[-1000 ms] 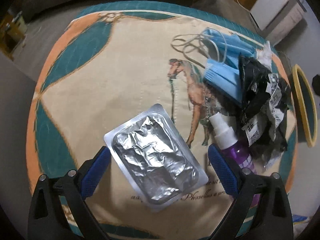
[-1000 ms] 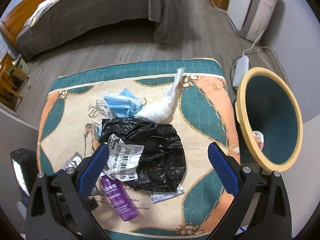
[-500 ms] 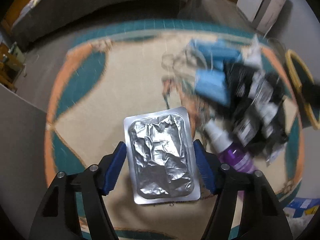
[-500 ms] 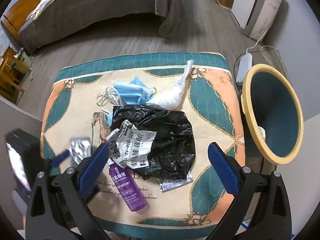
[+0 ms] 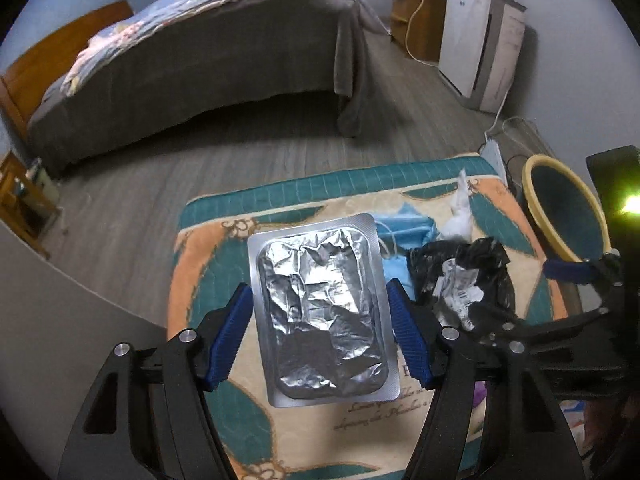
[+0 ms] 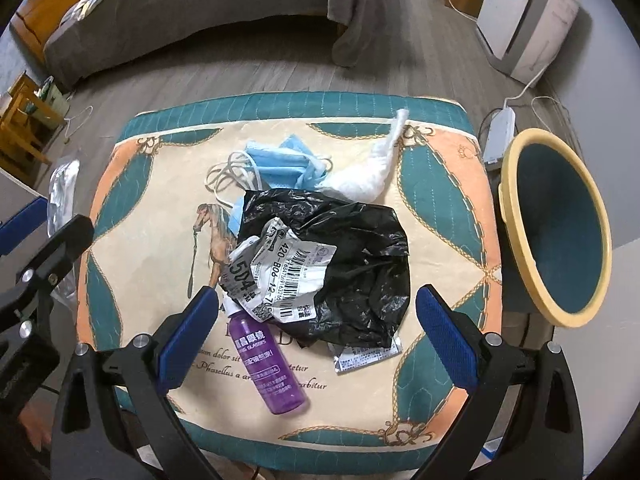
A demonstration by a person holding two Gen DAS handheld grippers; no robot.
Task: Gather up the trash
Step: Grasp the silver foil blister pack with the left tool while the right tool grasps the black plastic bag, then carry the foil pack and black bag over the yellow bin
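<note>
My left gripper point(image 5: 320, 332) is shut on a silver foil blister pack point(image 5: 322, 312) and holds it flat above the patterned table cover point(image 5: 208, 264). The pack also shows edge-on at the left of the right wrist view point(image 6: 62, 196). My right gripper point(image 6: 316, 336) is open and empty above a black plastic bag with a shipping label point(image 6: 332, 260) and a purple spray bottle point(image 6: 268, 364). Blue face masks point(image 6: 280, 164), a white tissue wad point(image 6: 368, 172) and a small foil sachet point(image 6: 366, 356) lie around the bag. A yellow-rimmed teal bin point(image 6: 560, 224) stands right of the table.
A bed with a grey cover point(image 5: 200, 64) stands beyond the table across a wooden floor. A white appliance point(image 5: 480, 48) and a power strip point(image 6: 500, 128) are at the back right. A wooden shelf point(image 6: 24, 120) is at the left.
My left gripper closed on the blister pack and lifted it off the cover, tilting up so the room shows. My right gripper drew nearer to the black bag.
</note>
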